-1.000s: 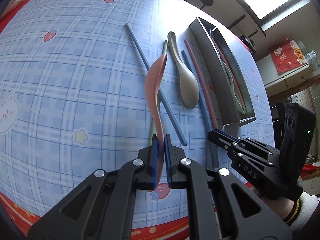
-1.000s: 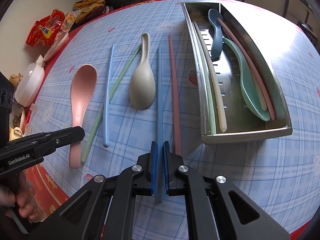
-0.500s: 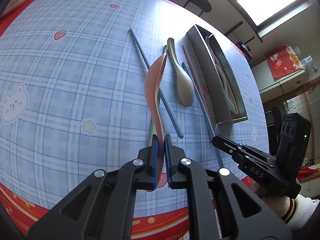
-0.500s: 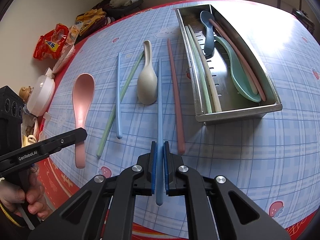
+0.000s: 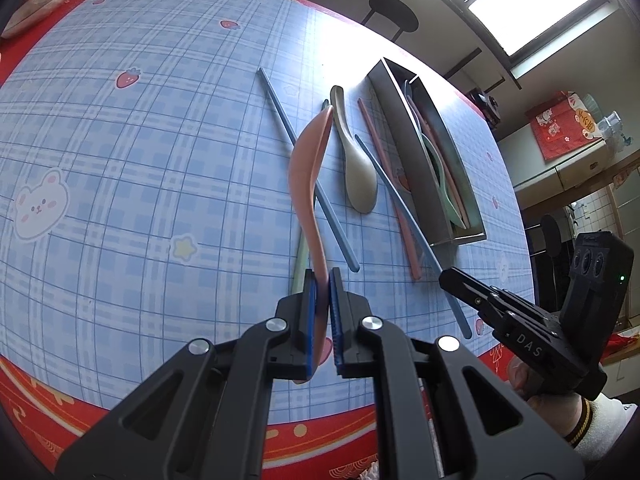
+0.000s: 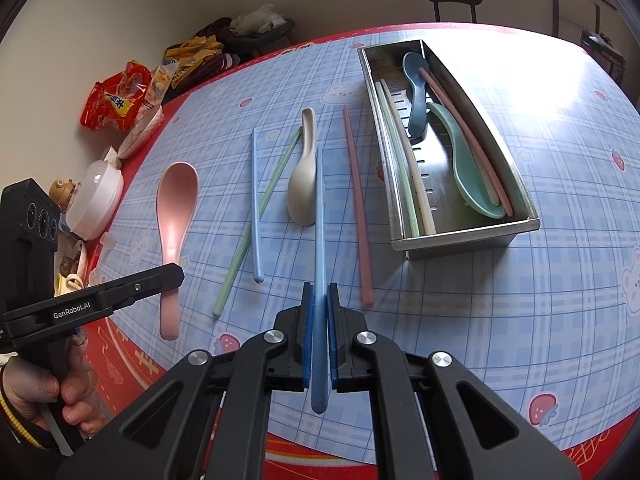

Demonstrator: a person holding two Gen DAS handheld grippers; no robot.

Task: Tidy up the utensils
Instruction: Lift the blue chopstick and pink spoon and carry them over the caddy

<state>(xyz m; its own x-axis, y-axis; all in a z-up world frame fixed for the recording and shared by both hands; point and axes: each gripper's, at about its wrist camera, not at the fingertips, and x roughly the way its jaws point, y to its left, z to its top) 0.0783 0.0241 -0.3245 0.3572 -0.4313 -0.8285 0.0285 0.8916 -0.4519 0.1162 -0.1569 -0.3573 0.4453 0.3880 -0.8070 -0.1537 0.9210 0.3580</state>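
Pink spoon sits clamped in left hand-held gripper, seemingly lifted.

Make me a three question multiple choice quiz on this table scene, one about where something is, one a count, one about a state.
1. Where is the dark blue spoon?
A. inside the metal tray
B. on the tablecloth
C. in the left tool

2. How many spoons lie inside the tray?
A. one
B. two
C. four

3. What is the right tool doing?
A. hanging open
B. shut on the blue chopstick
C. shut on a spoon

Answers: 1 A, it lies in the tray beside the green spoon. 2 B, only the dark blue and green ones. 3 B, the chopstick runs between its pads, while the left tool grips the pink spoon.
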